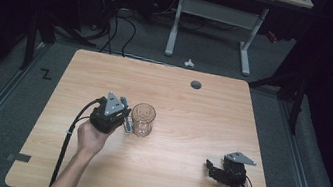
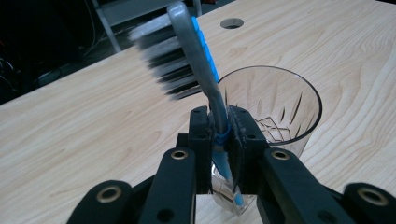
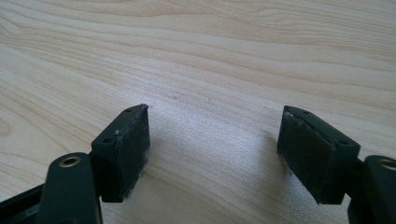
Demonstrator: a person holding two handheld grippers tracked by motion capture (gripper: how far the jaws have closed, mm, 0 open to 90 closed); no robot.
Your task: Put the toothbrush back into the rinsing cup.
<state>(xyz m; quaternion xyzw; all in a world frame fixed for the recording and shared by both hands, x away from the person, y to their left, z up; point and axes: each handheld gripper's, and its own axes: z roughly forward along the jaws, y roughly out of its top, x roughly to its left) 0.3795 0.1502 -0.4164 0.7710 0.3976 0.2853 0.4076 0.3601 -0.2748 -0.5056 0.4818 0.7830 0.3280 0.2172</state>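
A clear cut-glass tumbler [image 1: 142, 118] stands upright near the middle of the wooden table [image 1: 193, 103]. My left gripper [image 1: 125, 113] is just left of it, shut on a toothbrush [image 2: 198, 60] with a grey and blue handle. The pads pinch the handle low down, so the bristled head sticks up, bristles facing left in the left gripper view. The tumbler [image 2: 275, 105] sits right behind the jaws there. My right gripper [image 1: 211, 170] rests low near the table's front right, jaws wide apart with bare wood between them [image 3: 215, 140].
A round cable hole [image 1: 196, 84] lies in the table near its far edge. Beyond the table stand a white desk frame [image 1: 213, 25] and loose cables on the dark floor. Cables trail from both grippers toward the front edge.
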